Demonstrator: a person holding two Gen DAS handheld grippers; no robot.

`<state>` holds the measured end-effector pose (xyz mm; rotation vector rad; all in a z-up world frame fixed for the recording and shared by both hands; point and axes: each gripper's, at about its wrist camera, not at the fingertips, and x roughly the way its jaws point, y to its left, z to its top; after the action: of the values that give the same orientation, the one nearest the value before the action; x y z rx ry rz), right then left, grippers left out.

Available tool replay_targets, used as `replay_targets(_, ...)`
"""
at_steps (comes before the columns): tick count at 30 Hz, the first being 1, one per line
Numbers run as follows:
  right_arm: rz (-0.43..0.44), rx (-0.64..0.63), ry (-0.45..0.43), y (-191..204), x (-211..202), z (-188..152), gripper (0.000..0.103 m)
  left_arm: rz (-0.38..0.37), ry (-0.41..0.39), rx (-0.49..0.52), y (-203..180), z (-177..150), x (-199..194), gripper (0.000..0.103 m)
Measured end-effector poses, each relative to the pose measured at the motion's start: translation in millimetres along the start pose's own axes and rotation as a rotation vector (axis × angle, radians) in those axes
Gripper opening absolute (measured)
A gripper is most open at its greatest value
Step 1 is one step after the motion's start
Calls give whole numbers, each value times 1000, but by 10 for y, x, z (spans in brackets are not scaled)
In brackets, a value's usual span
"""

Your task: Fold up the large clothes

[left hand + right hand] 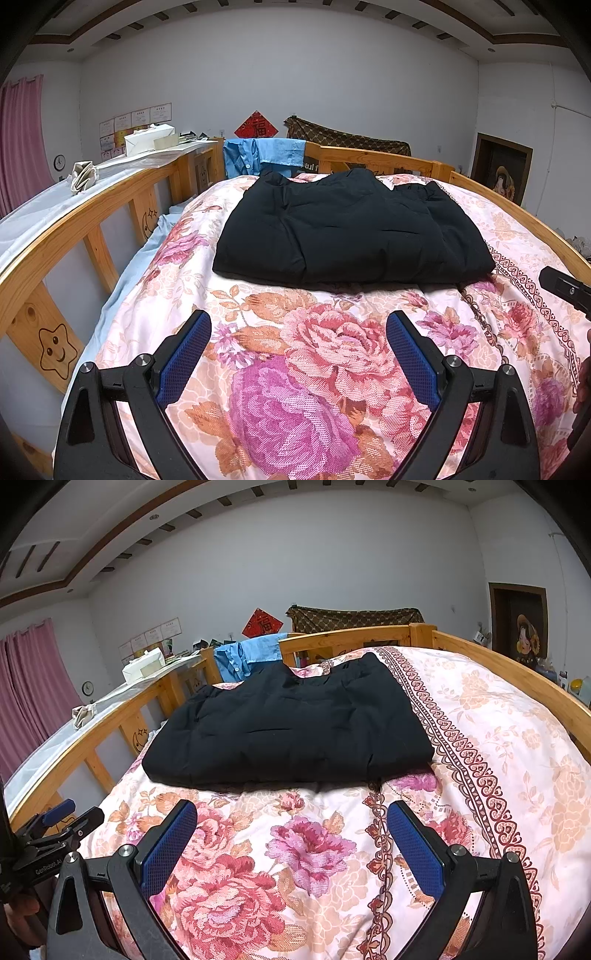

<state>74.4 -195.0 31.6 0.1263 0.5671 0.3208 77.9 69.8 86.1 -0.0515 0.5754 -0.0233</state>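
Both my tongs, left [298, 354] and right [291, 843], gape empty above the quilt [295, 387]. The black garment [347, 229] lies folded straight ahead, long axis crosswise, neither hand clearly nearer.

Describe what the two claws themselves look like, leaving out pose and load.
Both match. The left claw and the right claw each have two black plastic fingers faced with blue, fine-textured pads and fixed with round silver bolts. White "GenRobot.AI" lettering shows on the left claw's body in the right wrist view. No cables visible.
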Motion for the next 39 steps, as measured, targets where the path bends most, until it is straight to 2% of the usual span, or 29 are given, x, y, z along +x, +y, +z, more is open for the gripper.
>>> replay_targets(39, -3, 19, 7, 41, -39, -121, 103, -2, 17, -9, 36, -18, 19, 93)
